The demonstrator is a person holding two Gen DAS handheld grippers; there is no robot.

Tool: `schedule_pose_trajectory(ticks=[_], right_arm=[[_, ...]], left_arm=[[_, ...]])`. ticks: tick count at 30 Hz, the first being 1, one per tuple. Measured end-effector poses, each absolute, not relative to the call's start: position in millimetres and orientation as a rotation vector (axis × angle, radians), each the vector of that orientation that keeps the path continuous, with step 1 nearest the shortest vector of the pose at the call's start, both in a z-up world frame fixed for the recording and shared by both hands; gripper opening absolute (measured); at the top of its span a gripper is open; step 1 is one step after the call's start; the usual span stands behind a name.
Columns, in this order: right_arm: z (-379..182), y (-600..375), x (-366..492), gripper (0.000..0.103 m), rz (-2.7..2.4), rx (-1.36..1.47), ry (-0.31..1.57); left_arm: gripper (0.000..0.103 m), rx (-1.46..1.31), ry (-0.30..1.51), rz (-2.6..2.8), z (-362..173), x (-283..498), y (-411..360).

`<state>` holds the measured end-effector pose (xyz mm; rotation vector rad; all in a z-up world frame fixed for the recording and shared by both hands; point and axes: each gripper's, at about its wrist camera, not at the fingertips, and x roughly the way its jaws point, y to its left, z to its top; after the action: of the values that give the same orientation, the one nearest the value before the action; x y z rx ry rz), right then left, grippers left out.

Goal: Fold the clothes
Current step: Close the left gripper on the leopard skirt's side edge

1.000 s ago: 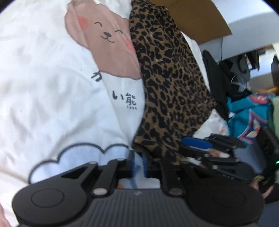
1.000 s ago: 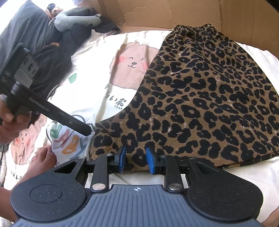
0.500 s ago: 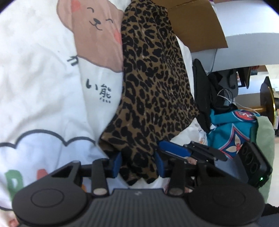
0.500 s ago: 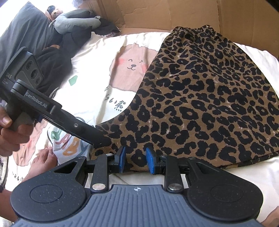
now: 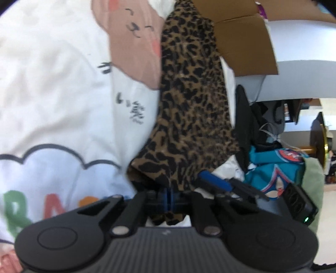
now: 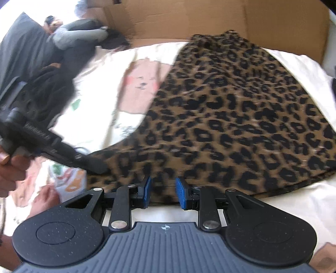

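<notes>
A leopard-print skirt point(image 6: 231, 117) lies spread on a white printed bedsheet point(image 6: 100, 109), waistband at the far end by the cardboard. My left gripper point(image 5: 169, 198) is shut on the skirt's near corner point(image 5: 168, 172), the cloth bunched between its blue pads. In the right wrist view that same left gripper point(image 6: 92, 164) reaches in from the left, held by a hand point(image 6: 10, 166), its tip on the skirt's hem. My right gripper point(image 6: 162, 191) stands open at the near hem, the fabric's edge lying between its blue pads point(image 6: 181, 192).
A cardboard box wall point(image 6: 210, 19) stands behind the sheet. Dark and grey clothes point(image 6: 42, 54) pile at the far left. A teal garment point(image 5: 277, 166) and dark clothes lie off the bed's right side, beside the right gripper's body point(image 5: 262, 199).
My left gripper closed from open onto the skirt's corner and lifted it slightly. The right gripper stayed open at the hem, its pads a little wider apart.
</notes>
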<state>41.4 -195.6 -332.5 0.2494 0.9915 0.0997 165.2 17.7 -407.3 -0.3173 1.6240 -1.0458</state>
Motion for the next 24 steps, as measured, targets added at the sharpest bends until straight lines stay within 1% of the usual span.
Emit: schedule_pose_trajectory(ticks=[6, 8, 14, 16, 17, 19, 22, 24], right_arm=[[-345.4, -225.9, 37.4, 0.032, -0.028, 0.261, 1.021], [-345.5, -235.0, 33.8, 0.032, -0.054, 0.257, 1.013], [-337.6, -270.4, 22.2, 0.032, -0.193, 0.228, 0.961], [-333.9, -288.6, 19.7, 0.032, -0.255, 0.228, 0.939], [-332.4, -298.0, 18.6, 0.032, -0.286, 0.225, 0.930], [-331.0, -316.7, 17.9, 0.032, -0.347, 0.228, 0.917], [-331.1, -344.9, 15.4, 0.032, -0.443, 0.273, 0.898], [-333.0, -362.4, 12.3, 0.032, -0.496, 0.330, 0.888]], left_arm=[[0.005, -0.283, 1.663, -1.057, -412.3, 156.5, 14.5], [0.005, -0.286, 1.664, -1.056, -412.5, 156.6, 15.1], [0.010, -0.253, 1.658, -1.060, -409.6, 157.6, 15.1], [0.019, -0.234, 1.651, -1.065, -407.1, 157.3, 14.3], [0.022, -0.224, 1.648, -1.068, -405.8, 157.2, 13.9], [0.030, -0.191, 1.636, -1.071, -401.8, 157.6, 12.6], [0.035, -0.159, 1.633, -1.061, -398.8, 158.8, 14.0], [0.037, -0.146, 1.641, -1.054, -398.6, 159.1, 15.8]])
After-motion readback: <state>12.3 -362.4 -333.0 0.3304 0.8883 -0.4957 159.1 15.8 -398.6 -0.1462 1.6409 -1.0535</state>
